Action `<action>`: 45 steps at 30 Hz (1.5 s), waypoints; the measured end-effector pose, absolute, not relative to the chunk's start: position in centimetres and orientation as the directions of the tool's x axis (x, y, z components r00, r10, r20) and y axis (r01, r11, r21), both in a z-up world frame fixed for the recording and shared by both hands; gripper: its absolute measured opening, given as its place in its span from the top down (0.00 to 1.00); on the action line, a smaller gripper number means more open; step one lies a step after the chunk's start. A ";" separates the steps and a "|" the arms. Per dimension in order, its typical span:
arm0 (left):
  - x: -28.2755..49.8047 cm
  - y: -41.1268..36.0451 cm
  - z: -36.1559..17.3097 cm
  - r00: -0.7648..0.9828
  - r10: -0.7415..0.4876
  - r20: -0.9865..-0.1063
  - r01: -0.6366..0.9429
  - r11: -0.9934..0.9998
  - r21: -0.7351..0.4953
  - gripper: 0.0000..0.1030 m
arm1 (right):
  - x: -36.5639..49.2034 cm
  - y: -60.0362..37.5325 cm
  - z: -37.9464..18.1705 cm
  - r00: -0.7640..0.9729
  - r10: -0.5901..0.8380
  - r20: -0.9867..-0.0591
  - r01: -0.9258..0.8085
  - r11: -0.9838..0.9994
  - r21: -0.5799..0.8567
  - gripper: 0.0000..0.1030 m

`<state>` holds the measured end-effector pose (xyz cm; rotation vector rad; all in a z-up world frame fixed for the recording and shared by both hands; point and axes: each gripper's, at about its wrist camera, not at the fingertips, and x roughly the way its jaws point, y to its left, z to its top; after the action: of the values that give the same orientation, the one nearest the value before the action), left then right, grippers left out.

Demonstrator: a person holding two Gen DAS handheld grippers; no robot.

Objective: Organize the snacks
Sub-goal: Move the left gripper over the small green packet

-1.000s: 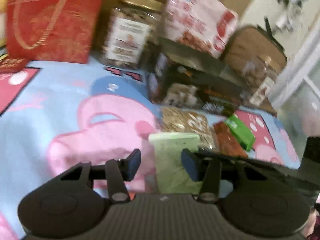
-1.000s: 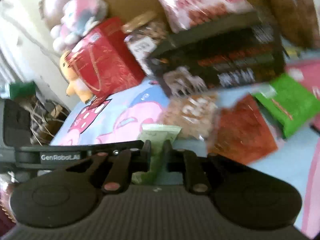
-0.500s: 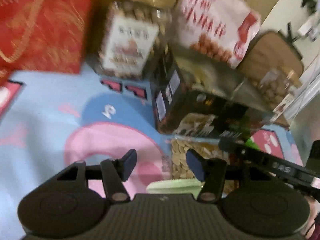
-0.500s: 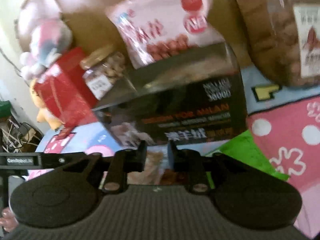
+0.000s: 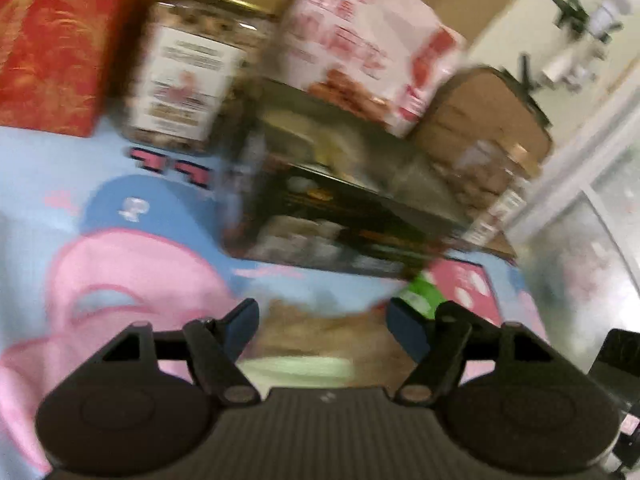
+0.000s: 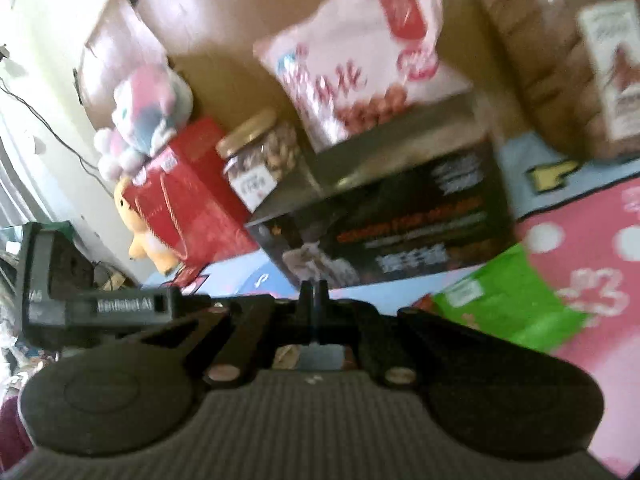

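Observation:
My left gripper [image 5: 322,326] is open and empty above a clear nut packet [image 5: 320,326] and a pale green packet [image 5: 296,366] on the cartoon blanket [image 5: 120,264]. A green packet [image 5: 424,294] lies by the right finger. Behind stands a black snack box [image 5: 340,216], also in the right wrist view [image 6: 400,224]. My right gripper [image 6: 314,292] is shut with nothing seen between the fingers, low in front of the black box. The green packet [image 6: 512,300] lies to its right. The left gripper's body [image 6: 100,304] shows at the left.
Behind the box stand a red gift bag [image 5: 56,40], a gold-lidded nut jar [image 5: 188,80], a pink-white snack bag [image 5: 360,60] and a second jar [image 6: 580,60]. Plush toys [image 6: 148,108] sit by the red bag. A brown cushion [image 5: 488,120] lies far right.
My left gripper opened wider and pulled back a little over the packets. My right gripper closed fully and rose, so the black box sits higher in its view.

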<state>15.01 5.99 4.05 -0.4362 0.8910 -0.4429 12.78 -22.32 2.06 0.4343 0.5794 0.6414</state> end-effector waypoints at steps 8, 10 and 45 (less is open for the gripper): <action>13.8 0.7 5.9 0.567 -0.532 -0.629 0.306 0.845 -0.438 0.31 | 9.0 -28.6 1.6 0.772 0.516 -0.372 -0.284 0.803 0.523 0.92; 14.0 1.5 6.0 0.594 -0.468 -0.655 0.274 0.883 -0.382 0.31 | 8.9 -28.9 0.9 0.717 0.581 -0.384 -0.314 0.762 0.567 0.91; 17.0 -9.5 3.8 0.481 -0.491 -0.727 0.406 0.859 -0.311 0.59 | 11.4 -30.8 -3.0 0.716 0.579 -0.389 -0.175 0.689 0.704 0.97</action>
<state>17.00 -9.53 3.80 -0.1013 0.9188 -0.5480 11.36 -30.79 -3.02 0.6892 0.6435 0.4563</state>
